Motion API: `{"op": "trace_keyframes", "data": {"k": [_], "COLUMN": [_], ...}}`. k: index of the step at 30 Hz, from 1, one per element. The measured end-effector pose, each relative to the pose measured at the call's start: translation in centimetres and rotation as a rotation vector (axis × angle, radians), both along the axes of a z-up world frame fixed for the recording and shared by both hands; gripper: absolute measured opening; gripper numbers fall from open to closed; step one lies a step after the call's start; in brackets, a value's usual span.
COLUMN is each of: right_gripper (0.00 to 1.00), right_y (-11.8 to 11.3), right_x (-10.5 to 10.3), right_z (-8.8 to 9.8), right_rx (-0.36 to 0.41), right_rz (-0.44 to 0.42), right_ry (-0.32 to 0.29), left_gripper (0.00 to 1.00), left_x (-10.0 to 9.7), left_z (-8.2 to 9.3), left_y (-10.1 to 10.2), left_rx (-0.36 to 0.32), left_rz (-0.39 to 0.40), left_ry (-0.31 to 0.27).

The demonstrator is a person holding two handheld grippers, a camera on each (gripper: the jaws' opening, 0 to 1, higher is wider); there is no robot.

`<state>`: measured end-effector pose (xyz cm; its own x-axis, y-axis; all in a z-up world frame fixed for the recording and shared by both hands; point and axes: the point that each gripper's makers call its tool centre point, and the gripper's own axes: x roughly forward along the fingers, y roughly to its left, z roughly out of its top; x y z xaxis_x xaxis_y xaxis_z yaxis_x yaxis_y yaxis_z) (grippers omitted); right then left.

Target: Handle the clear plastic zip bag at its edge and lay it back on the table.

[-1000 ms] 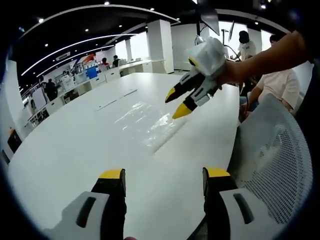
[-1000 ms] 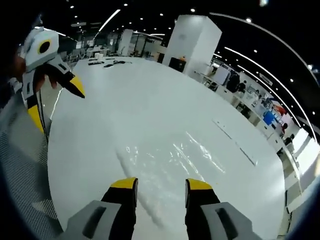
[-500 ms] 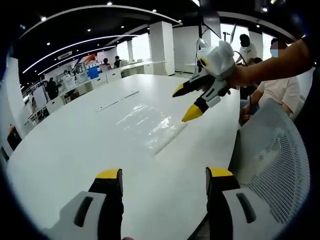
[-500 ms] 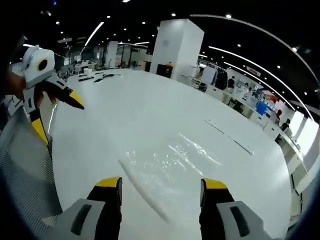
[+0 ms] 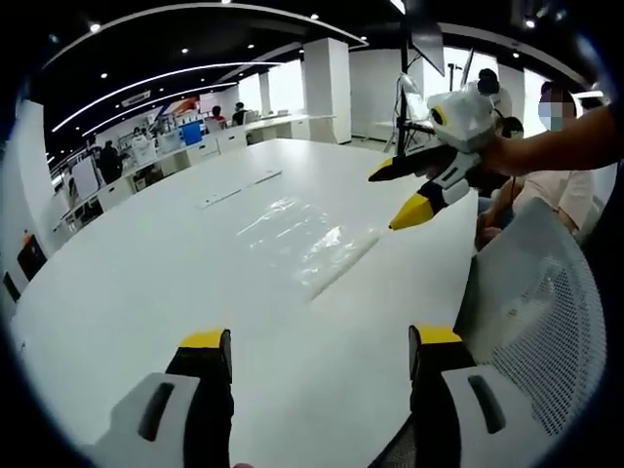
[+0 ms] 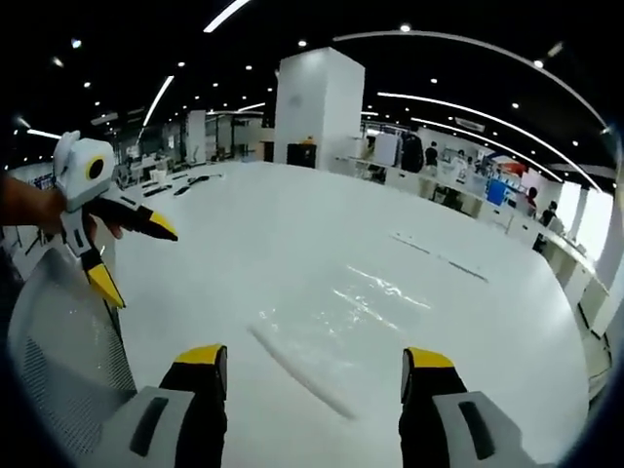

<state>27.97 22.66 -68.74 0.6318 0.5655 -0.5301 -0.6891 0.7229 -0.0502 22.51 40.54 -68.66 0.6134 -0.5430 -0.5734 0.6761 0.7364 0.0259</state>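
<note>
The clear plastic zip bag [image 5: 310,237] lies flat on the white table [image 5: 146,253], its zip edge toward the near rim. In the right gripper view the same bag [image 6: 356,322] lies just ahead of my jaws, with its zip strip nearest. My left gripper [image 5: 320,341] is open over bare table, short of the bag, with nothing between its jaws. My right gripper [image 6: 310,358] is open too, and it hangs in the air [image 5: 404,197] above the bag's right end. The left gripper [image 6: 132,258] also shows at the table's left edge, open.
A grey mesh chair back [image 5: 531,302] stands at the table's near edge, also seen as the chair [image 6: 58,361]. Seated people [image 5: 551,166] are behind the right gripper. Thin strips [image 5: 239,187] lie farther along the table. Desks and a white pillar [image 6: 312,102] stand beyond.
The right gripper has lifted up and away from the bag and its jaws have spread wider. The bag stays flat on the table. The left gripper has barely moved.
</note>
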Motion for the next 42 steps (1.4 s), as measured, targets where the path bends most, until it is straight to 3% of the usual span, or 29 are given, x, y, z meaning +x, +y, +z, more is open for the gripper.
{"op": "trace_keyframes", "data": {"k": [11,15,18,23,26,34,42], "right_gripper": [0.84,0.94,0.96,0.99,1.00,0.99,0.99], "right_y": [-0.9,-1.7,-1.9,-2.7,-3.0,-3.2,-3.3], "right_x": [-2.9,-3.7,-4.2,-5.0,-5.3,-6.0,-6.4], "right_z": [0.8,0.7,0.9,1.1,1.5,0.8,1.0], "right_rx": [0.078,0.102,0.130,0.126,0.155,0.132,0.124], "right_rz": [-0.071,-0.114,-0.136,-0.161,-0.191,-0.219,-0.229], "right_ry": [0.023,0.037,0.039,0.005,-0.022,-0.032,-0.046], "left_gripper": [0.95,0.98,0.99,0.99,0.99,0.99,0.98], "left_x": [-1.0,-1.4,-1.6,-1.9,-2.2,-3.3,-2.9], "left_z": [-0.6,-0.5,-0.3,1.7,2.2,-0.3,-0.2], "left_y": [0.3,0.7,1.1,1.0,1.3,2.1,2.4], "left_rx": [-0.012,-0.018,-0.035,-0.154,-0.184,-0.131,-0.118], "left_rz": [0.020,0.030,0.056,0.121,0.142,0.198,0.207], "left_ry": [0.016,0.009,0.007,-0.069,-0.102,-0.054,-0.082]}}
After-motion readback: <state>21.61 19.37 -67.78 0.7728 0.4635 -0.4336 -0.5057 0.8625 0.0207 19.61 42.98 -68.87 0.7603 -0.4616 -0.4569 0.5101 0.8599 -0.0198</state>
